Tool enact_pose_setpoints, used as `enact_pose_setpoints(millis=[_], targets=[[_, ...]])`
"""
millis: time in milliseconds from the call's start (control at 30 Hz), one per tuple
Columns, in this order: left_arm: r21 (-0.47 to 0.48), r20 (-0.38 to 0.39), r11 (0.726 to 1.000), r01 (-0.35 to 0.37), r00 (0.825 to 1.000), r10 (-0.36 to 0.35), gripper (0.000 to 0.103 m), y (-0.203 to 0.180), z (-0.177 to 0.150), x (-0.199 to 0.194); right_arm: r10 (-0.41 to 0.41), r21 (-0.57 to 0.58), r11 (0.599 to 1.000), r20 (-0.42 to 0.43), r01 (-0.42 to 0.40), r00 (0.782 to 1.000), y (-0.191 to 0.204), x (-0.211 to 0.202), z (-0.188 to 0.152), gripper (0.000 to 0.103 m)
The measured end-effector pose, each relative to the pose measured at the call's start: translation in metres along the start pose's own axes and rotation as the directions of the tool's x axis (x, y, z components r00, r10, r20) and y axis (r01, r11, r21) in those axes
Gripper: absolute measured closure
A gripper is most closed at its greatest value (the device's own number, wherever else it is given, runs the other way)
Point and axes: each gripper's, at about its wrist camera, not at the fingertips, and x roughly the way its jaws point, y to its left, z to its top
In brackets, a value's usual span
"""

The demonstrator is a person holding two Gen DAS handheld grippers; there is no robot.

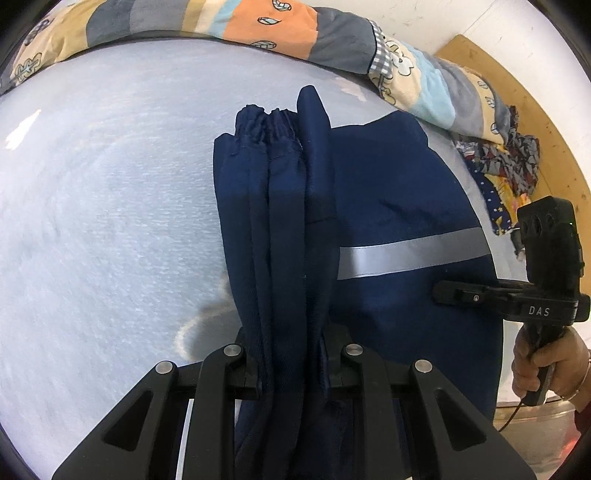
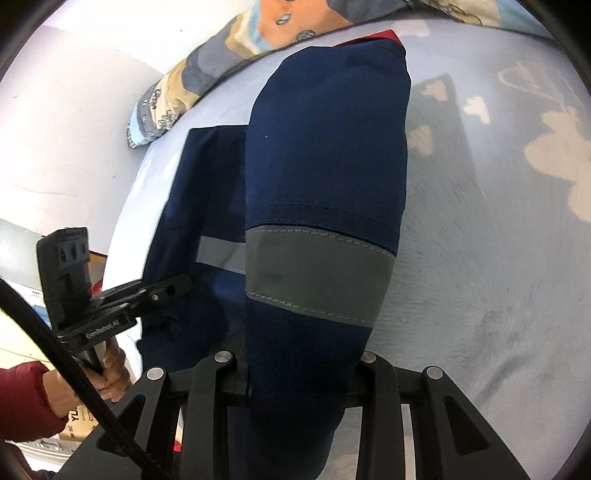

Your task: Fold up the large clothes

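Holding the navy-blue work jacket with grey reflective bands (image 1: 388,206) over the pale-blue bed sheet (image 1: 110,184), my left tool (image 1: 291,369) clenches its bunched sleeve and my right tool (image 2: 299,373) clenches the other; I'd lay both sleeves flat together.

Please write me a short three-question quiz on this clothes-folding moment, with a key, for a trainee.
1. True or false: the left gripper is shut on a bunched part of the navy work garment.
2. Multiple choice: what crosses the garment? A) a red zip B) a grey reflective stripe C) a white logo
3. Fill in: the garment lies on a pale blue ____, with a patchwork quilt along its far edge.

Key:
1. True.
2. B; the right gripper clamps a fold that bears a reflective band too.
3. Bedsheet.
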Motion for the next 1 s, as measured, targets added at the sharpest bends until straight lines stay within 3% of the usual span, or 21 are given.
enact_pose_setpoints(millis=[133, 267, 333, 500, 600, 700, 767, 800, 867, 933, 1000], targets=[[0.006, -0.006, 1.0, -0.015, 1.0, 0.015, 0.079, -0.002, 0.002, 0.008, -0.011, 0.026, 1.0, -0.014, 0.011, 1.0, -0.012, 0.008, -0.004, 0.065], [-0.034, -0.028, 0.999, -0.039, 0.999, 0.038, 0.058, 0.005, 0.003, 0.017, -0.029, 0.085, 0.996, -0.028, 0.031, 0.999, -0.026, 0.009, -0.005, 0.048], [-0.049, -0.033, 0.997, -0.055, 0.998, 0.053, 0.049, 0.01, 0.004, 0.015, -0.04, 0.091, 0.995, -0.022, 0.042, 0.999, -0.026, 0.003, -0.005, 0.047], [-0.063, -0.005, 0.995, -0.08, 0.997, 0.08, 0.049, 0.018, 0.008, -0.011, -0.122, 0.076, 0.99, 0.011, 0.121, 0.992, -0.02, -0.03, -0.006, 0.047], [-0.044, 0.06, 0.993, -0.106, 0.992, 0.109, 0.049, 0.015, 0.017, -0.034, -0.193, 0.058, 0.981, 0.098, 0.188, 0.976, -0.015, -0.063, 0.003, 0.047], [0.004, 0.113, 0.994, -0.105, 0.988, 0.104, 0.049, 0.004, 0.038, -0.047, -0.203, 0.043, 0.979, 0.193, 0.198, 0.96, -0.002, -0.081, 0.026, 0.047], [0.026, 0.131, 0.995, -0.096, 0.987, 0.091, 0.049, -0.003, 0.054, -0.044, -0.176, 0.043, 0.984, 0.204, 0.17, 0.963, 0.005, -0.075, 0.047, 0.052], [0.04, 0.132, 0.997, -0.072, 0.989, 0.066, 0.049, -0.007, 0.066, -0.037, -0.169, 0.039, 0.986, 0.208, 0.165, 0.963, 0.008, -0.069, 0.056, 0.065], [0.067, 0.125, 0.995, -0.072, 0.99, 0.064, 0.049, -0.018, 0.079, -0.024, -0.173, 0.02, 0.985, 0.194, 0.172, 0.966, 0.013, -0.049, 0.074, 0.075], [0.1, 0.106, 0.994, -0.047, 0.994, 0.036, 0.049, -0.027, 0.094, -0.002, -0.175, 0.009, 0.984, 0.18, 0.176, 0.968, 0.016, -0.027, 0.09, 0.076], [0.113, 0.091, 0.989, -0.096, 0.992, 0.086, 0.049, -0.028, 0.105, 0.021, -0.197, 0.009, 0.98, 0.162, 0.198, 0.967, 0.011, -0.009, 0.102, 0.076]])
